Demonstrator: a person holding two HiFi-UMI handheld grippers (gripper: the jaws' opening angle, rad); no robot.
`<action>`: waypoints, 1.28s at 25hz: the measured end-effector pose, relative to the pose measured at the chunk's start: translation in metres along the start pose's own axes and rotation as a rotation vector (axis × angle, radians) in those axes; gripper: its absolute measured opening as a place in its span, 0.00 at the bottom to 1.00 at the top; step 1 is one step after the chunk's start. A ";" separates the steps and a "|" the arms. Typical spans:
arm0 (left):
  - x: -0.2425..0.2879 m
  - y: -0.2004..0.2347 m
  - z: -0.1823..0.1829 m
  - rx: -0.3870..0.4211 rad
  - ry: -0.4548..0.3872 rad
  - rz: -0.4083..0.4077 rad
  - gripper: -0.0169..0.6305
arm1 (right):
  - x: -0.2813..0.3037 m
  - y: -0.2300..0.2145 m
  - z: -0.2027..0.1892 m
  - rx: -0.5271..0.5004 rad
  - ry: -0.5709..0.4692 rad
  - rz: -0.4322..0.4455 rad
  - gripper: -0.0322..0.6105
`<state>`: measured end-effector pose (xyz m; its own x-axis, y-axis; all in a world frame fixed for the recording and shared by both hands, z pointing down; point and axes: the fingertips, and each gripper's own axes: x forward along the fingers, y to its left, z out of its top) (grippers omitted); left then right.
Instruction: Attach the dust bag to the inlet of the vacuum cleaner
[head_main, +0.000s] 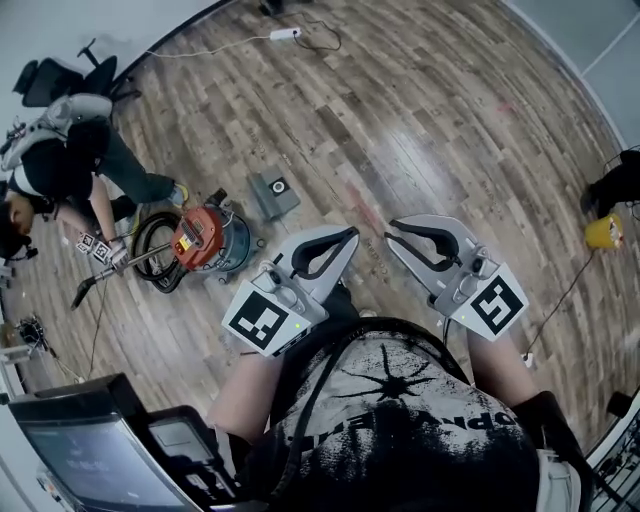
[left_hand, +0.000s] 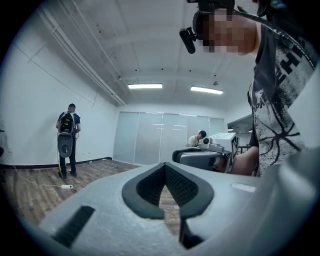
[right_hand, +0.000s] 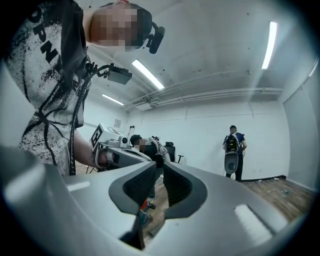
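Note:
An orange and grey vacuum cleaner (head_main: 205, 238) stands on the wooden floor to the front left. Just right of it lies a flat grey square piece with a round hole (head_main: 273, 192), possibly the dust bag. I hold both grippers level close to my body, well short of either. My left gripper (head_main: 352, 232) (left_hand: 164, 166) is shut, tips touching, with nothing in it. On my right gripper (head_main: 390, 230) (right_hand: 159, 166) the jaws stand a narrow slit apart and hold nothing. Each gripper shows in the other's view: the right gripper (left_hand: 205, 157), the left gripper (right_hand: 117, 152).
A person (head_main: 60, 160) crouches at the left by the vacuum's black hose (head_main: 150, 255). A monitor on a cart (head_main: 90, 440) stands at my lower left. A power strip (head_main: 285, 34) lies far ahead, a yellow object (head_main: 603, 232) at the right. Another person (left_hand: 67, 135) stands by the wall.

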<state>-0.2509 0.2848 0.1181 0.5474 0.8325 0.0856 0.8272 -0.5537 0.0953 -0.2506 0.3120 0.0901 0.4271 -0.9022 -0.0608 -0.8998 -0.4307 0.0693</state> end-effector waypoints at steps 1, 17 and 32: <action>0.003 0.010 0.000 -0.004 0.001 -0.002 0.04 | 0.007 -0.008 -0.001 0.002 0.002 -0.012 0.12; 0.048 0.195 0.029 0.013 -0.031 -0.067 0.03 | 0.137 -0.143 -0.005 -0.038 0.009 -0.090 0.07; 0.118 0.302 0.039 0.000 -0.020 -0.047 0.04 | 0.190 -0.255 -0.026 -0.048 0.035 -0.082 0.07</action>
<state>0.0685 0.2160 0.1183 0.5099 0.8580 0.0614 0.8524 -0.5136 0.0985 0.0619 0.2497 0.0872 0.5030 -0.8636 -0.0333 -0.8567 -0.5033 0.1130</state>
